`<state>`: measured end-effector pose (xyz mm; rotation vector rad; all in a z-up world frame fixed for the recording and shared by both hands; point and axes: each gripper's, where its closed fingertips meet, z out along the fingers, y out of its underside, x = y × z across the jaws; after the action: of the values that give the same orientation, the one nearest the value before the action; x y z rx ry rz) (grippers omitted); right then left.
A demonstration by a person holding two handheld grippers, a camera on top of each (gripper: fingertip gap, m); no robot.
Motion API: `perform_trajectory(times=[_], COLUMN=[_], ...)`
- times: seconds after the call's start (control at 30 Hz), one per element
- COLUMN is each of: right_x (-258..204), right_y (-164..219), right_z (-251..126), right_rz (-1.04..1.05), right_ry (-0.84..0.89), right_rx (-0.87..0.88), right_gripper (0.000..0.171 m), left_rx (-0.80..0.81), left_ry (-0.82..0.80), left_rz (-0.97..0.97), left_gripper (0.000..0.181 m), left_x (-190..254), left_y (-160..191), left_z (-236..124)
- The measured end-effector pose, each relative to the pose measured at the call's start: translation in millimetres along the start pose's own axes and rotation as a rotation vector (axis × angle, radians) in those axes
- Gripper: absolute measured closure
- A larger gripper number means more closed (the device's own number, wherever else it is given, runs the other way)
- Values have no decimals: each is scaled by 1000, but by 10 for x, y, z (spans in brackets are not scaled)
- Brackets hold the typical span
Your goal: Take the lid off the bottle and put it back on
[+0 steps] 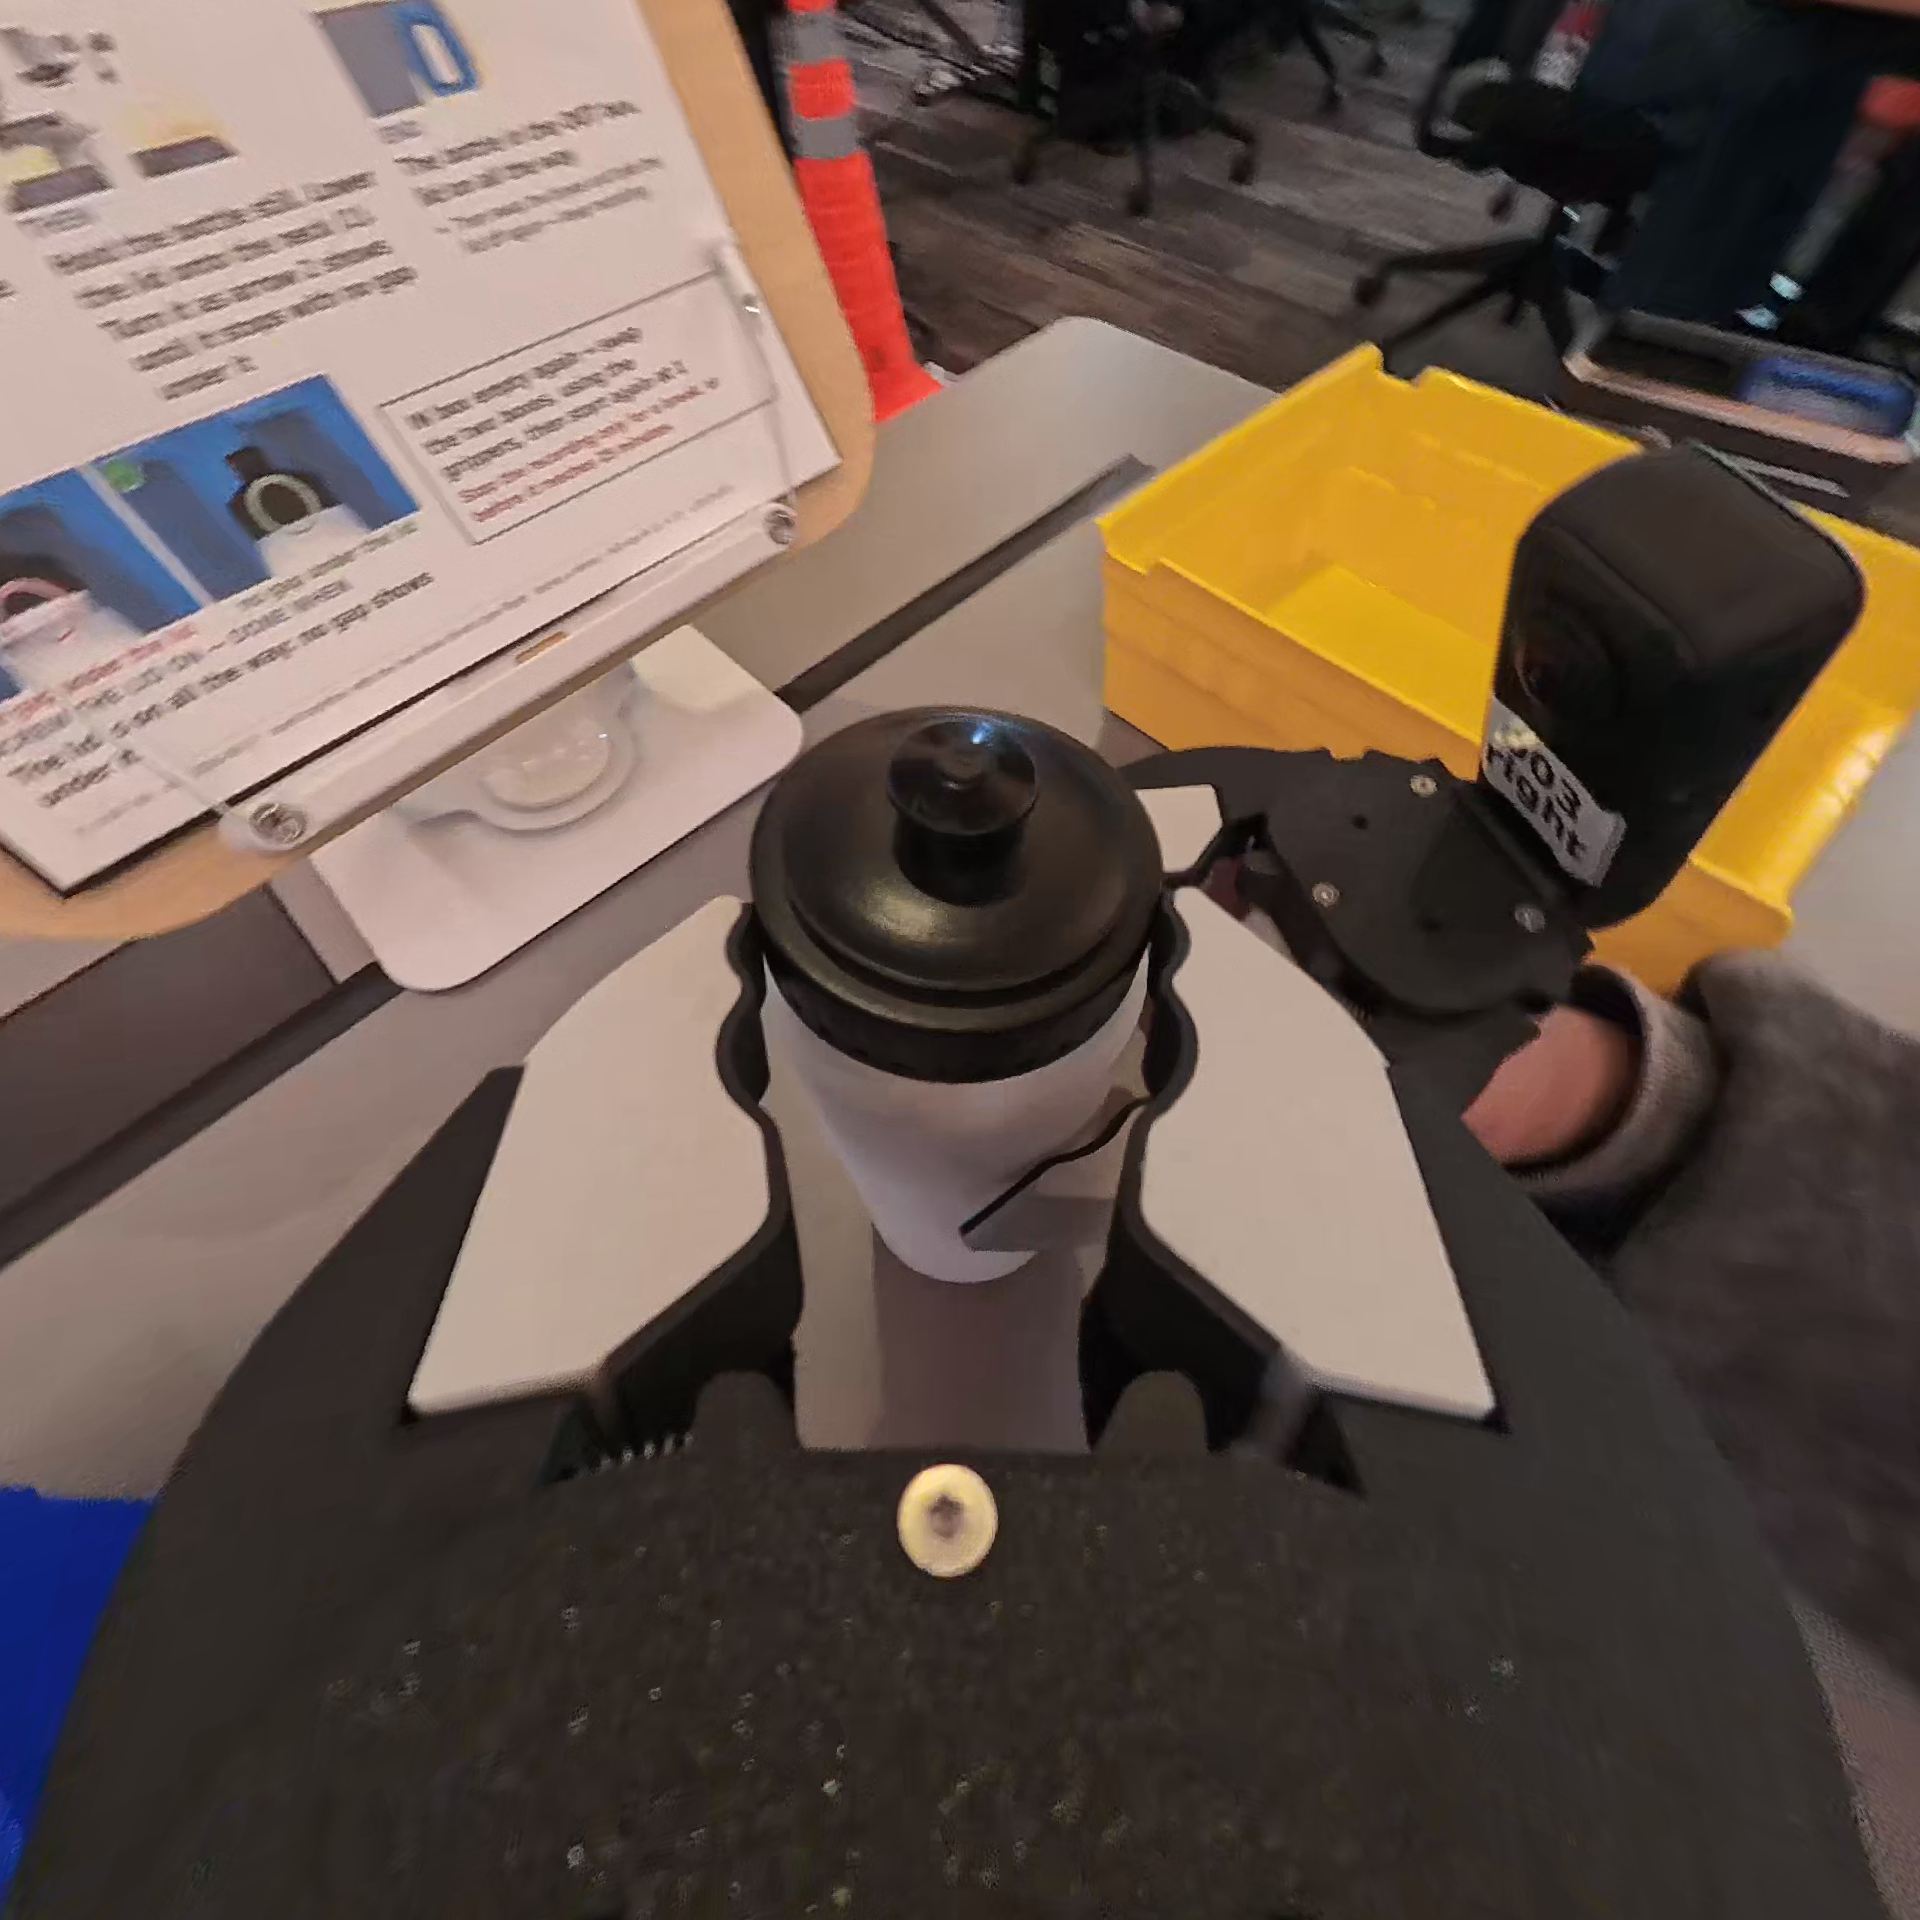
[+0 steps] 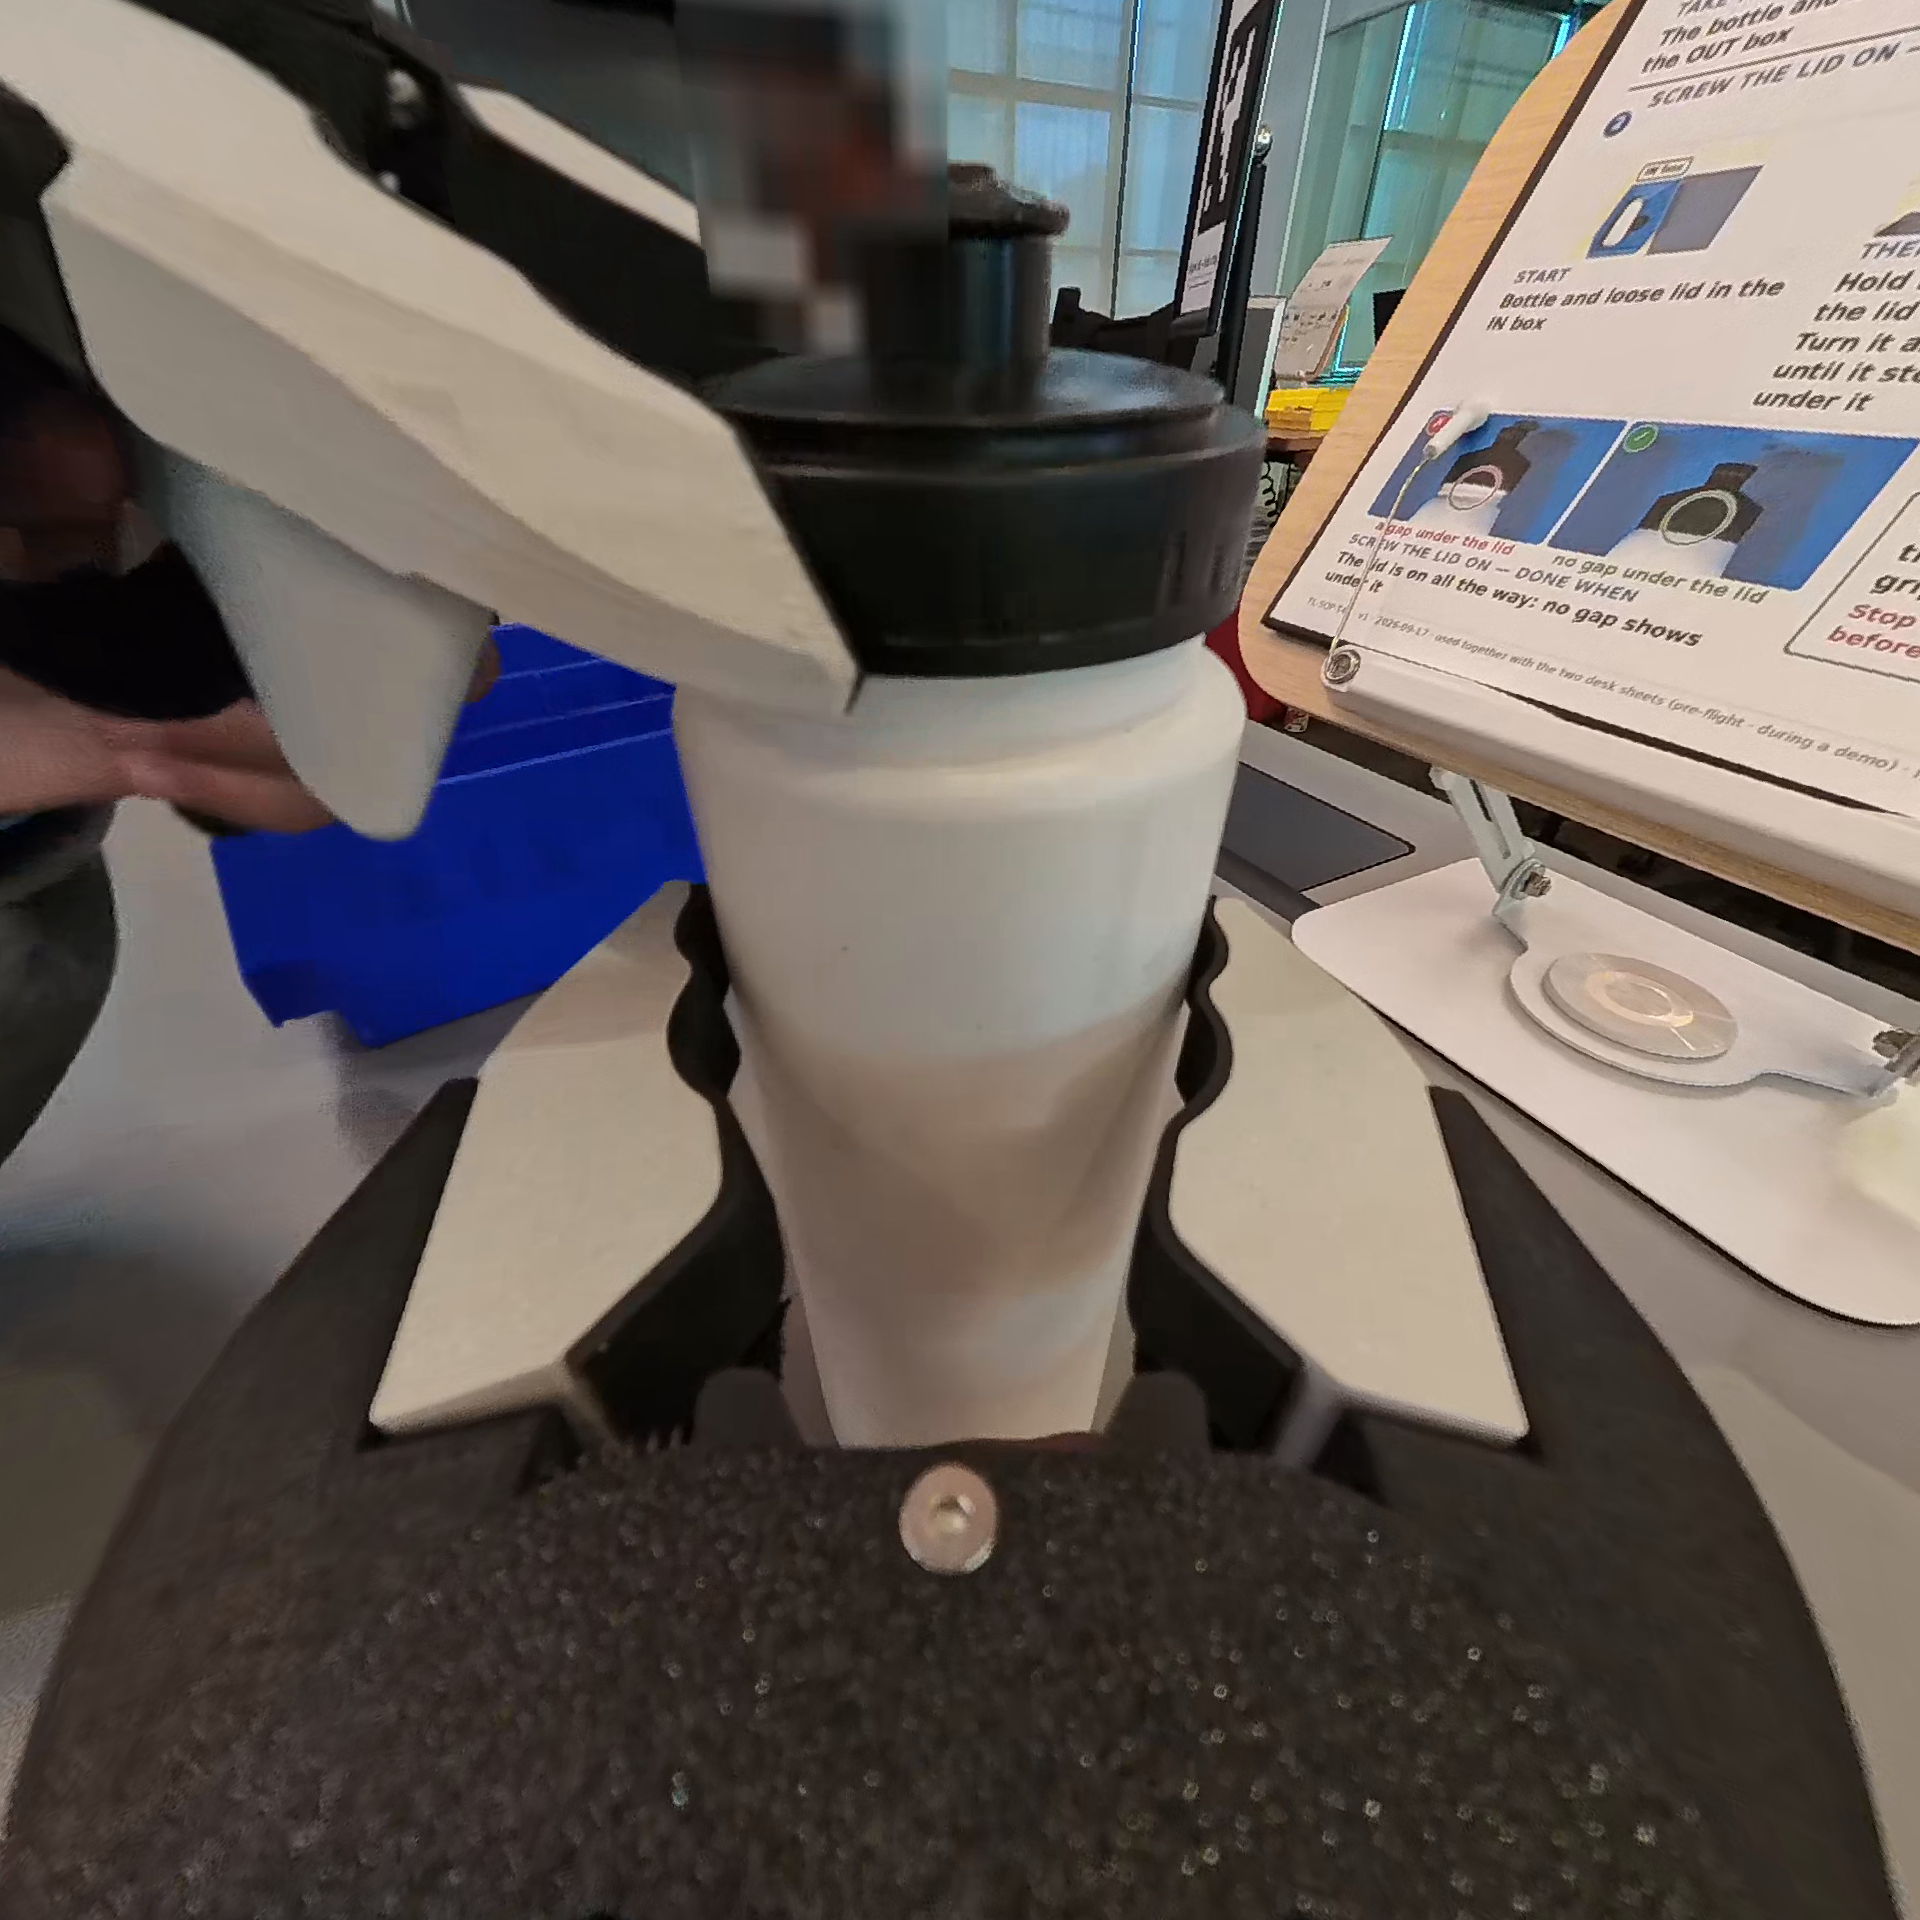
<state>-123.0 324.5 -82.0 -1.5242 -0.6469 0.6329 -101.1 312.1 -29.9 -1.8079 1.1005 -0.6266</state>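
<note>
White bottle [image 2: 956, 883], black lid [image 2: 997, 499] on.

The left wrist view looks steeply down from close above the black lid [image 1: 956, 894], facing across the worktop [image 1: 1018, 499] toward a yellow bin [image 1: 1351, 603] and the floor beyond. The right wrist view sits lower, nearly level and very close to the white bottle [image 2: 966, 935], facing a blue bin [image 2: 468, 862] and windows. Both views share the bottle, its lid [image 2: 997, 520] and the tilted instruction board [image 1: 416, 312] [image 2: 1662, 416]; each also shows the other tongs.
</note>
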Motion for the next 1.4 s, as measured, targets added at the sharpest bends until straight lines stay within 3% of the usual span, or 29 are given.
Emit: perform_trajectory(times=[0.33,0.5,0.57,0.63,0.77,0.9,1.0,1.13,1.4], right_x=[-27,-31,-35,-34,-33,-31,-28,-19,-30], right_y=[-5,-4,-4,-4,-4,-4,-6,-4,-3], right_z=[0,4,5,3,4,12,16,6,-3], right_rz=[-2,-2,-1,-2,-1,-1,1,0,-1], right_ry=[-29,-32,-33,-29,-20,-20,-20,-18,-26], right_rx=[18,19,21,21,19,18,20,17,15], right_gripper=[87,87,87,87,87,87,87,87,86], left_rx=[-88,-104,-72,55,254,330,270,276,177], left_ry=[414,461,390,289,-26,-210,-408,-325,157], left_rz=[154,174,168,91,-137,-179,-133,-108,27], left_gripper=[111,111,107,86,82,92,106,111,111], left_x=[35,41,35,35,-93,9,-94,-42,44], left_y=[55,55,31,-91,-136,-87,10,-7,26], left_z=[-34,-42,-79,-128,-160,-116,-28,-7,-28])
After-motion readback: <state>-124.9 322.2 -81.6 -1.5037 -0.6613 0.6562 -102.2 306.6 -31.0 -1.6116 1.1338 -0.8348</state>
